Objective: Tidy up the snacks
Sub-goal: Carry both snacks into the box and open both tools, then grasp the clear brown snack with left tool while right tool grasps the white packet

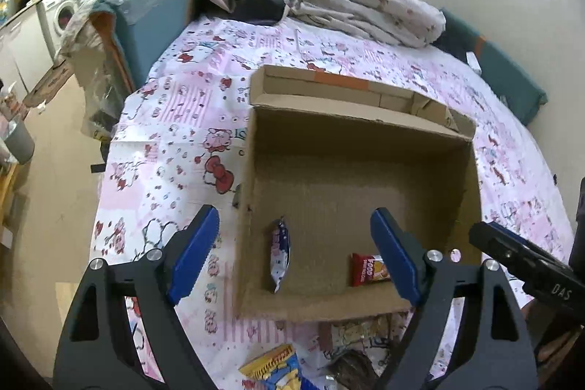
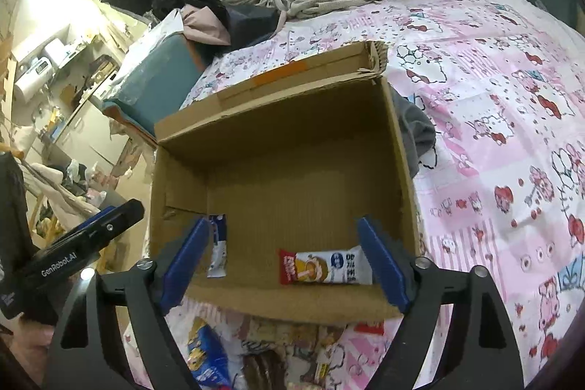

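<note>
Currently, both grippers hang above the open cardboard box (image 1: 358,178), which sits on a bed covered by a pink cartoon-print sheet (image 1: 175,105). The left gripper (image 1: 296,258) has its jaws spread wide with nothing between the pads; the right gripper (image 2: 289,262) is likewise wide open and empty.

Two snacks lie on the box floor, near the front wall. A blue-and-white packet (image 1: 279,254) stands on edge against the left wall, which keeps it from falling flat. A red-and-white wrapper (image 2: 327,267) lies flat toward the right corner. They sit well apart, one under each gripper, which suggests one packet was set down by each hand.

More snacks wait on the sheet in front of the box: a yellow-and-blue packet (image 1: 274,368) and a dark brown item (image 2: 263,370) (partly cut off by the frame edge). The task appears to be at an early stage, with most of the box floor bare.

Legible writing:
- "GenRobot.AI" on the left gripper body, seen in the right wrist view.
- "DAS" on the right gripper body, seen in the left wrist view.
- Print on the red-and-white wrapper is too small to read reliably.
</note>
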